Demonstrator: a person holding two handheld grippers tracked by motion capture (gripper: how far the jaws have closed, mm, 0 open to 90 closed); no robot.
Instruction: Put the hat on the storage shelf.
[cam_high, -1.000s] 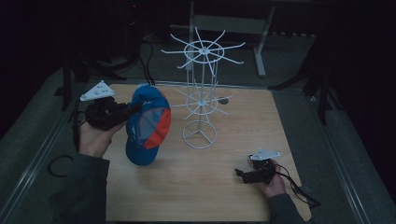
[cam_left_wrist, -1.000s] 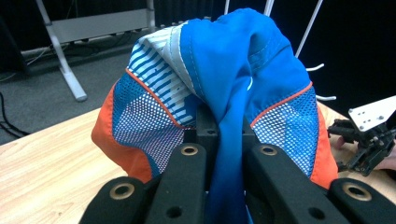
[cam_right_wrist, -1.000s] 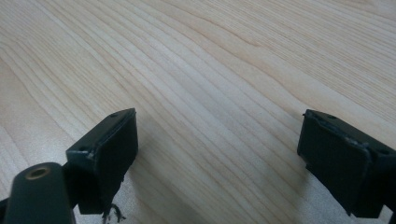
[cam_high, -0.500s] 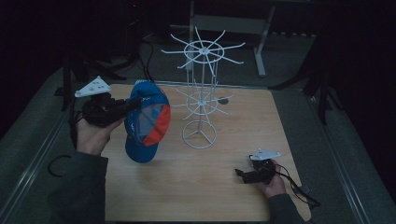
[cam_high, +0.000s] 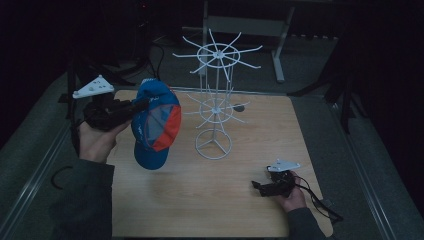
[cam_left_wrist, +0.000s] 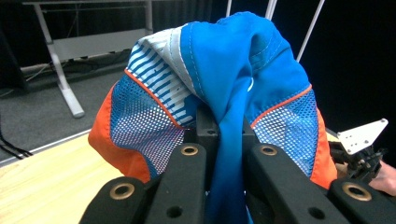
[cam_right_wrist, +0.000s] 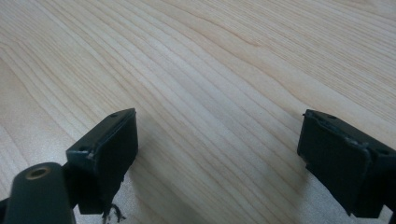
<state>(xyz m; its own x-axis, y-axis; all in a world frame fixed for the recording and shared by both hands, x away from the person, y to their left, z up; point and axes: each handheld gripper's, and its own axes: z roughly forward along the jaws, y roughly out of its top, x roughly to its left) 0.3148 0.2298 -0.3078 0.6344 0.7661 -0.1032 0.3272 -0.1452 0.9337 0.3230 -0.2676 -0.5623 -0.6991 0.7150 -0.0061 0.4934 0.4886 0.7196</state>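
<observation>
Change since 1 second ago: my left tongs (cam_high: 134, 106) have lifted the cap (cam_high: 152, 127) higher and carried it a little toward the wire rack (cam_high: 215, 107); my right tongs (cam_high: 259, 186) have not moved.
Meaning for the task: I judge this as the carry phase of hanging the cap on the rack. Pick-up is done; placement on a prong is not yet done.
Left tongs state: clamped on a fold of the cap's blue fabric. In the left gripper view the cloth (cam_left_wrist: 233, 154) runs down between the 2 jaws, which stand close together.
Right tongs state: spread wide and holding nothing. The right gripper view shows bare wood grain of the worktop (cam_right_wrist: 224, 70) between the 2 jaws.
Cap position: off the worktop (cam_high: 240, 210), hanging from the left tongs at the left side, its crown drooping below the grip point. Orange mesh panels (cam_left_wrist: 140, 126) face the left camera.
Cap relative to rack: just beside the rack's lower ring of prongs (cam_high: 216, 106), to its left; I cannot tell whether it touches one.
Right tongs position: low at the near right edge of the worktop, well apart from cap and rack.
Next move, as judged: raise and move the cap right until an opening clears a prong tip.
Risk: loose fabric may snag on a neighbouring prong.
</observation>
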